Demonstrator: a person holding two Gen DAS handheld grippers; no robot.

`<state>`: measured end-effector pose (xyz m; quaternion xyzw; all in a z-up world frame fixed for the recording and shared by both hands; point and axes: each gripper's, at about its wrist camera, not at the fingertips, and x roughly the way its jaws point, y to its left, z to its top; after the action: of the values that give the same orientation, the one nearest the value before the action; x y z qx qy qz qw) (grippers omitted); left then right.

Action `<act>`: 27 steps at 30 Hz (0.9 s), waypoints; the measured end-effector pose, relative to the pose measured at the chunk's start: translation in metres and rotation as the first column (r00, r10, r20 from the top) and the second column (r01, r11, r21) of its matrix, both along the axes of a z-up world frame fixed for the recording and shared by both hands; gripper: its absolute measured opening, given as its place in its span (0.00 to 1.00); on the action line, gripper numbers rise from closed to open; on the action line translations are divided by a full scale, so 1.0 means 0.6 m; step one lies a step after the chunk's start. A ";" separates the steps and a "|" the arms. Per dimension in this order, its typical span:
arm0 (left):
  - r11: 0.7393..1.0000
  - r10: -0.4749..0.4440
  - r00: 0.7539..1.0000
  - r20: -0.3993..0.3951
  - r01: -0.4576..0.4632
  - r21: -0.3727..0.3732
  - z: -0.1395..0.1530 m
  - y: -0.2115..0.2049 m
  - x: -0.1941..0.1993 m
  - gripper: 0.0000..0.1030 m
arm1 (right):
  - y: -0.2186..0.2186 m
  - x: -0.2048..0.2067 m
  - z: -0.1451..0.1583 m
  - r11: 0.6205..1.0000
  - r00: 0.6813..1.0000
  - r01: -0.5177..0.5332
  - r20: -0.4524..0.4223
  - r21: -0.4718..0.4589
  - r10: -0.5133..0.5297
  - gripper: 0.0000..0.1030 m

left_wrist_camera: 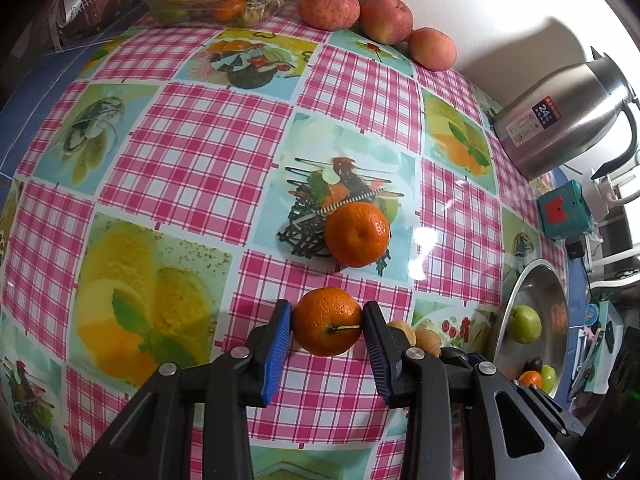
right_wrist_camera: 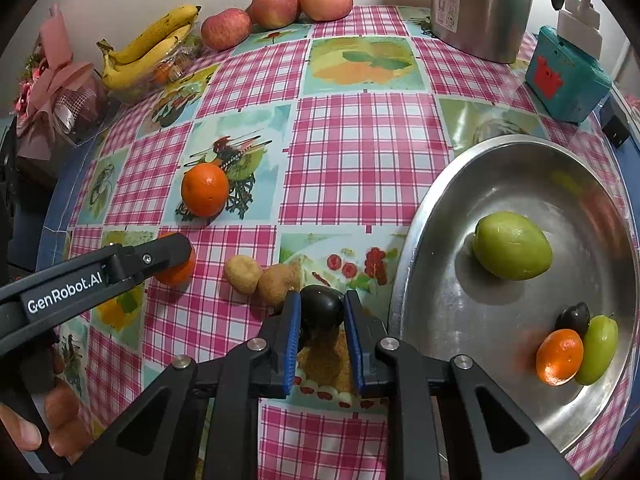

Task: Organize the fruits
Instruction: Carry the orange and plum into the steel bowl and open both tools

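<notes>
Two grippers clamped on fruit above a pink checked tablecloth.

Blue pads of the right gripper are pressed onto a dark plum, with two small brown fruits touching at its 10 o'clock. An orange is gripped by the left gripper; a second orange lies at its 12 o'clock. A steel tray holding green, dark and orange fruit lies at 3 o'clock.

Steel thermos jug at back of pink checked tablecloth, teal box just right of it, black plug beside, wrapped pink bouquet far left.
</notes>
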<state>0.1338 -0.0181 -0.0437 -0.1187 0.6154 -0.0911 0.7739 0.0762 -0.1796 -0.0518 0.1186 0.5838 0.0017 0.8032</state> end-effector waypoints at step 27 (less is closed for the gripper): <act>1.000 -0.013 0.993 0.120 0.012 0.006 0.061 -0.009 -0.005 0.38 | -0.034 -0.020 0.064 0.995 0.992 0.051 0.108 0.086 -0.061 0.21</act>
<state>0.1306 -0.0237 -0.0070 -0.1073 0.5689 -0.1013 0.8091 0.0641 -0.2001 -0.0135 0.1678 0.5343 0.0099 0.8284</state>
